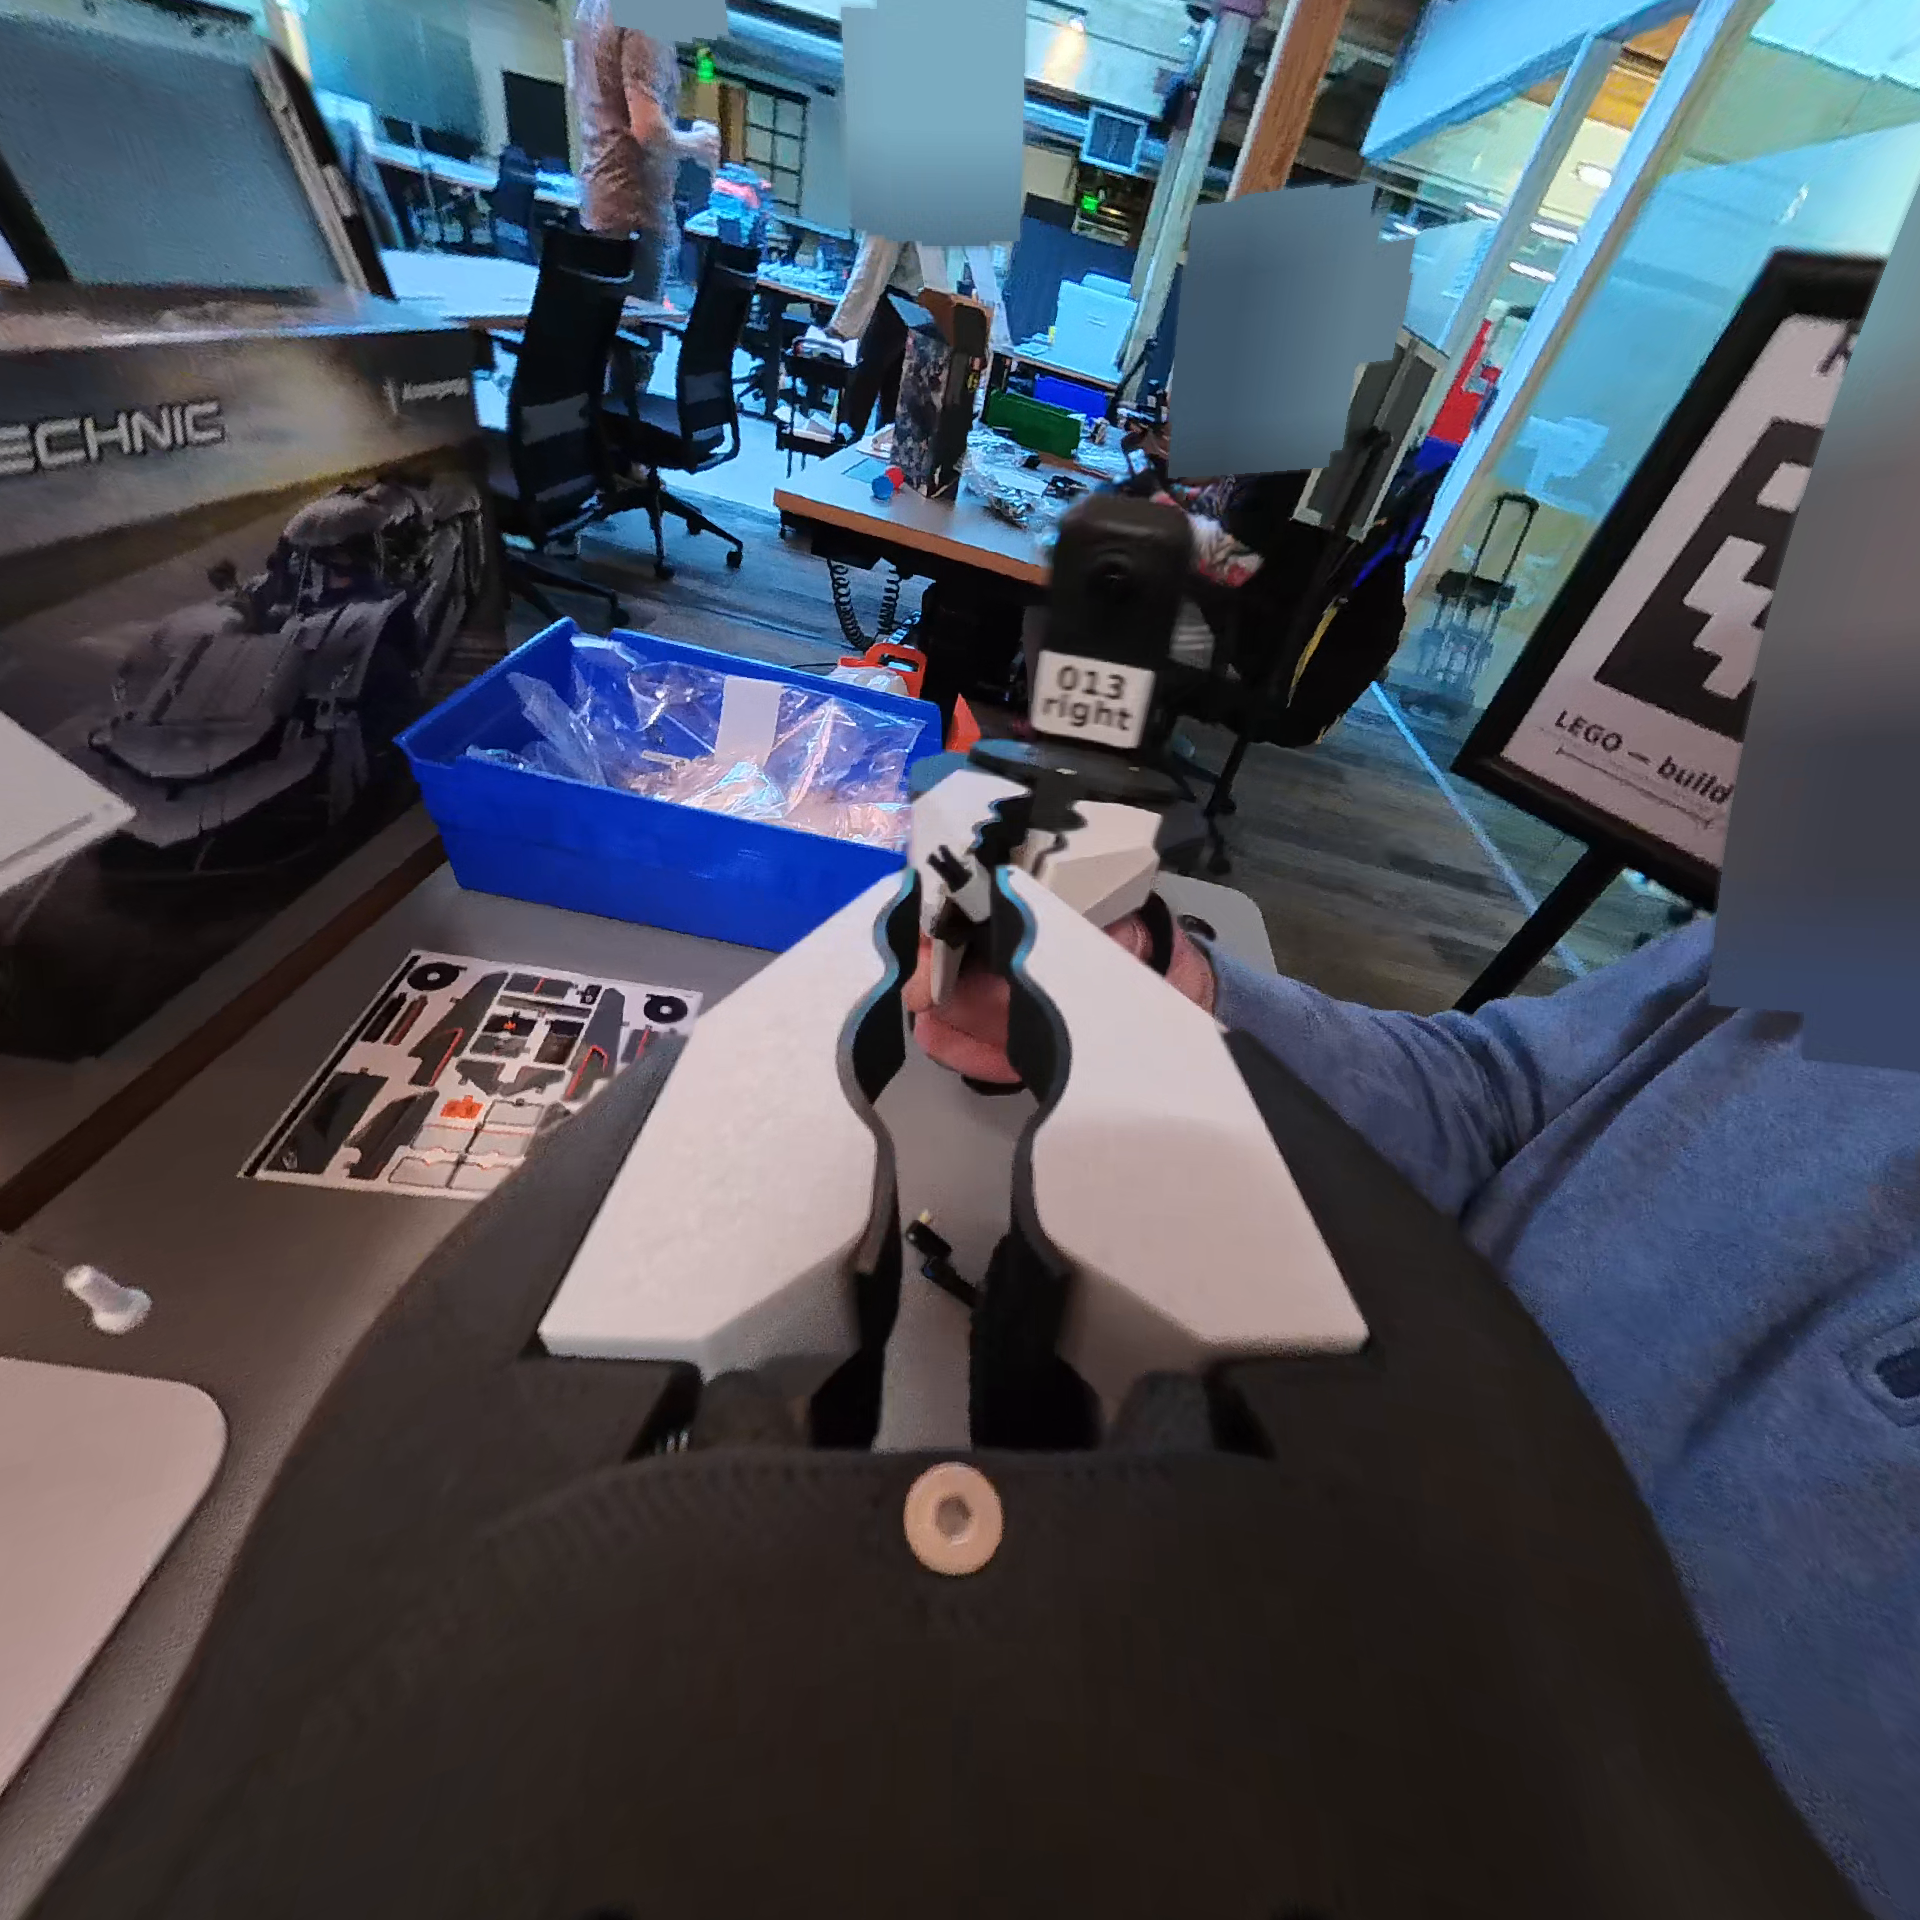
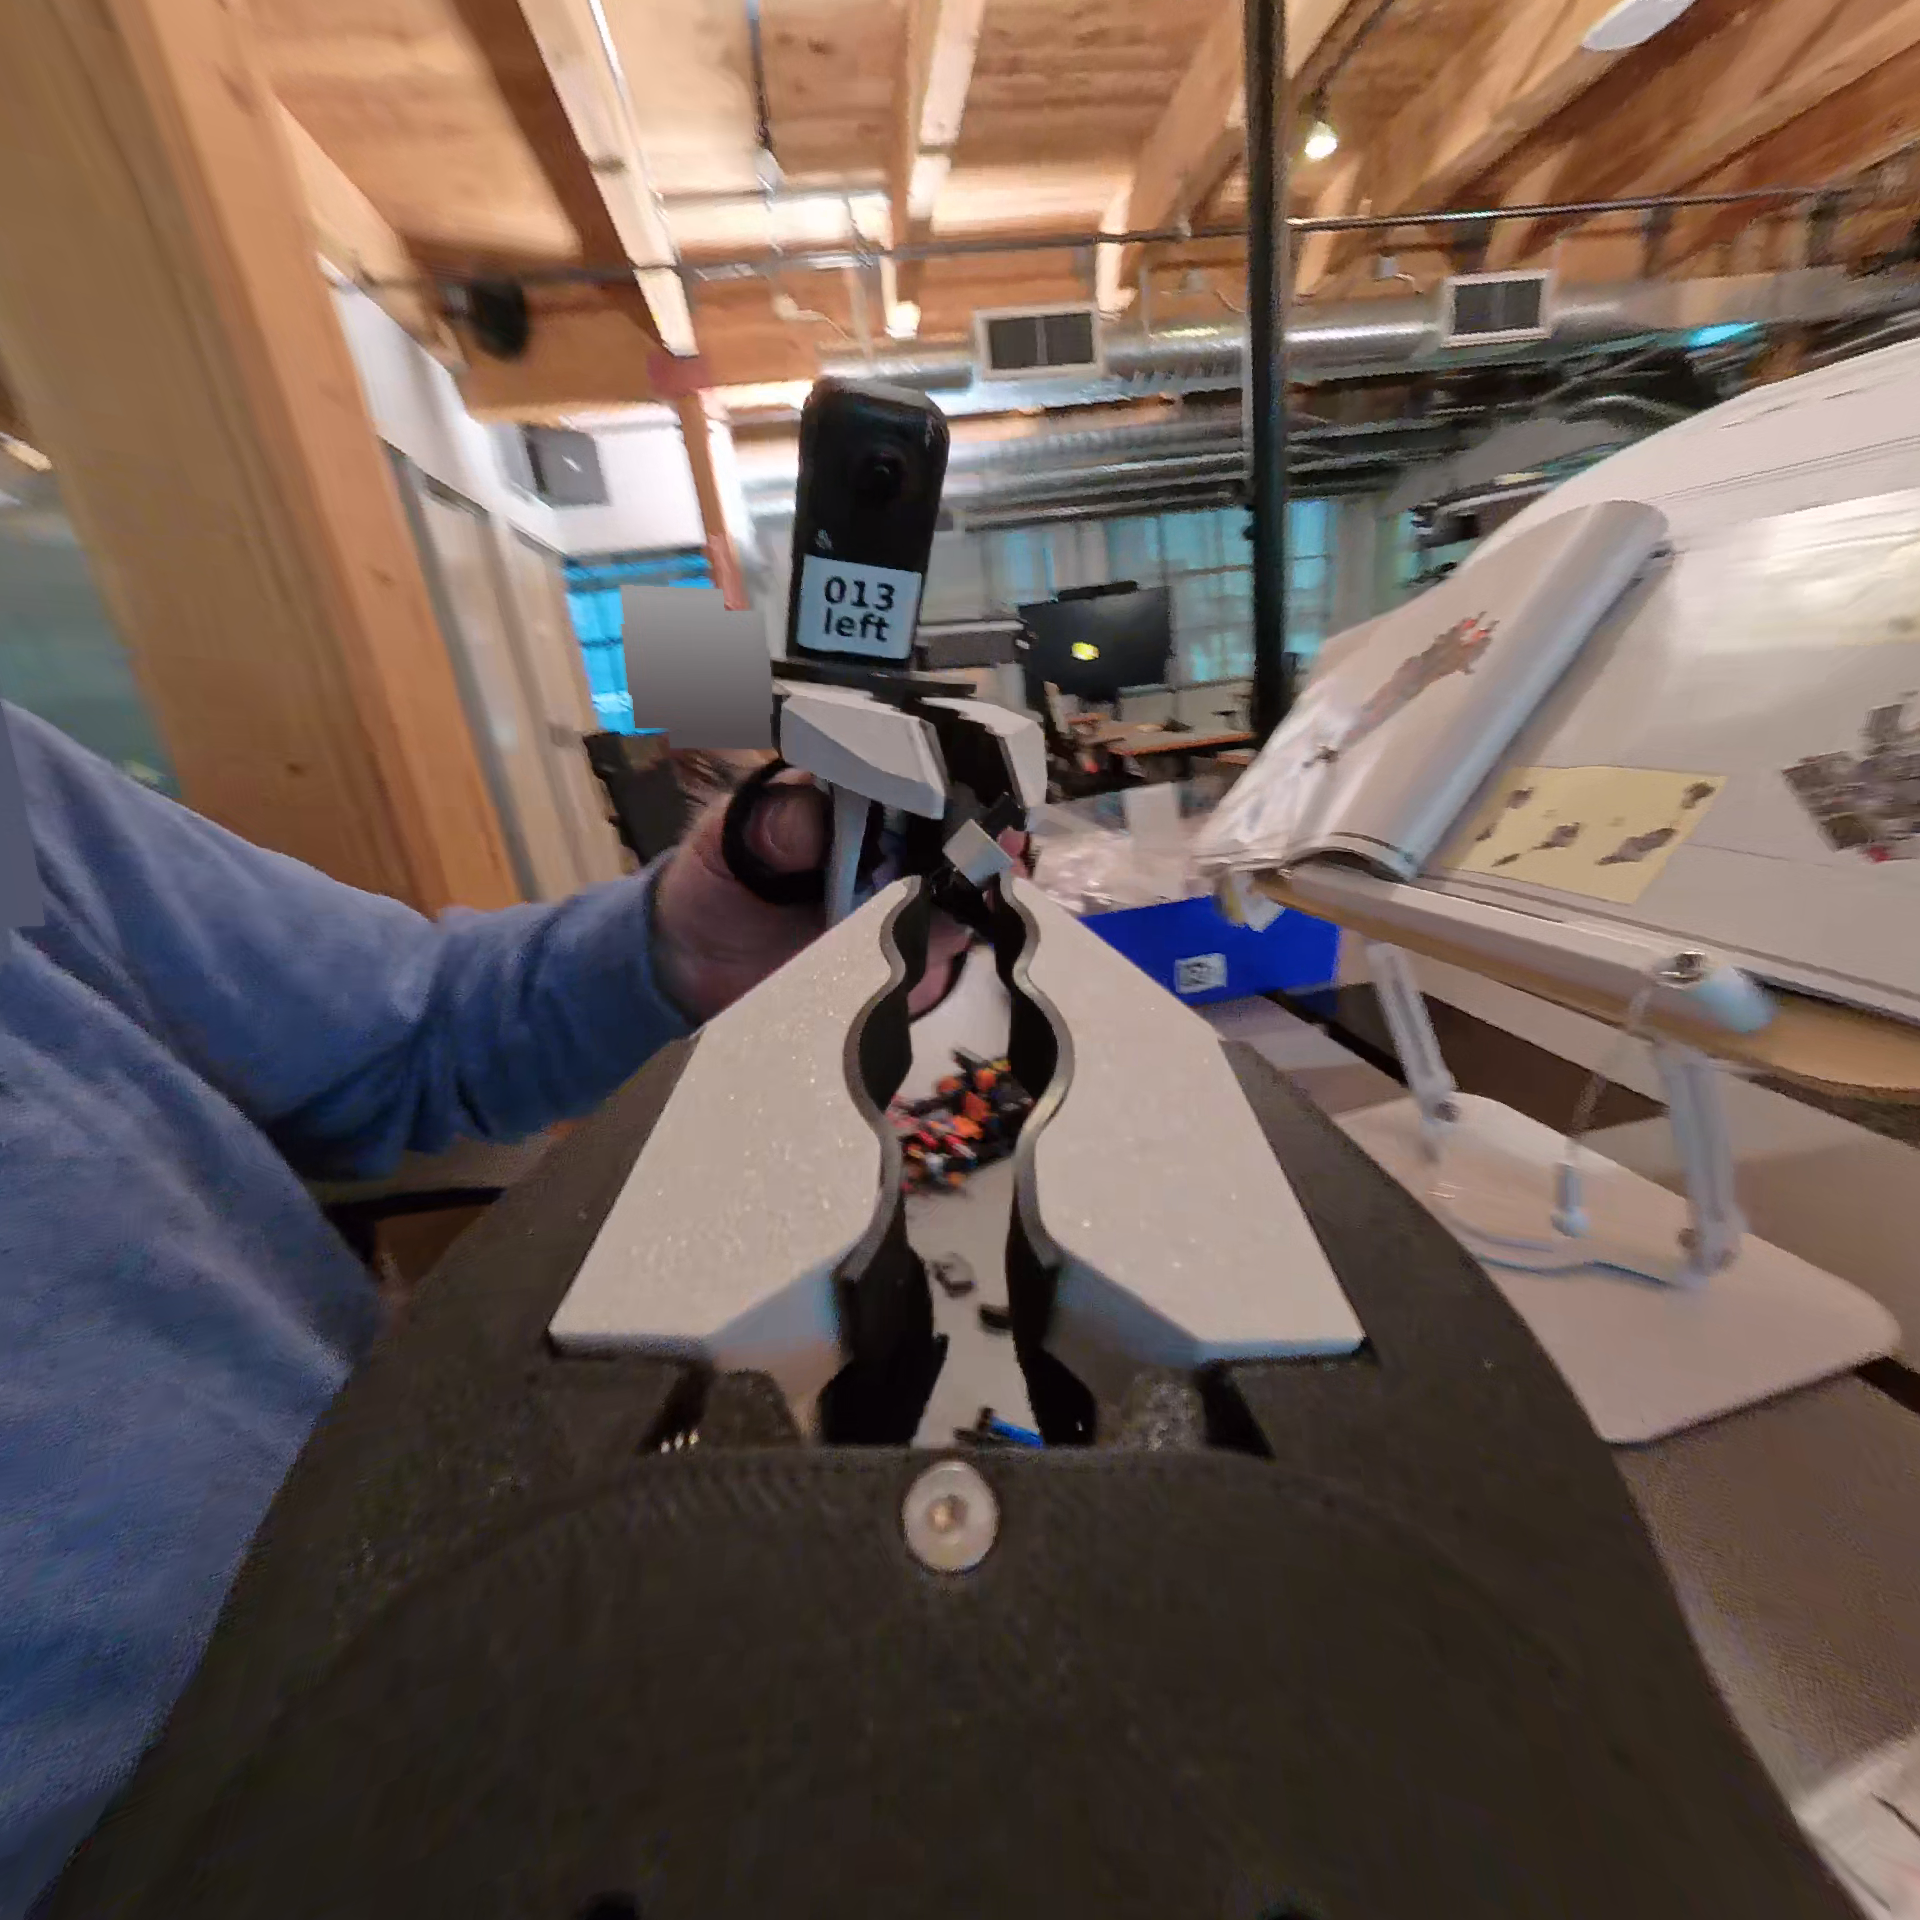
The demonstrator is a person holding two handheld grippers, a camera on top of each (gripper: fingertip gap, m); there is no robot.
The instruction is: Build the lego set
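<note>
My two grippers meet tip to tip above the table, facing each other. In the left wrist view my left gripper (image 1: 958, 891) is closed down on a small white and black lego piece (image 1: 964, 902). The right gripper (image 1: 1013, 821) sits just beyond it, a hand on its handle. In the right wrist view my right gripper (image 2: 964, 894) is closed down on a small black lego part (image 2: 951, 896), which touches a grey piece (image 2: 977, 857) at the tips of the left gripper (image 2: 971, 831). A pile of loose lego pieces (image 2: 956, 1122) lies on the table below.
A blue bin (image 1: 623, 852) of plastic bags stands at the back of the grey table (image 1: 260, 1299). A sticker sheet (image 1: 478, 1060) and the lego box (image 1: 208, 623) are at the left. An open instruction book (image 2: 1558, 727) rests on a white stand (image 2: 1558, 1299) at the right. My two grippers' fingertips are within a few centimetres of each other.
</note>
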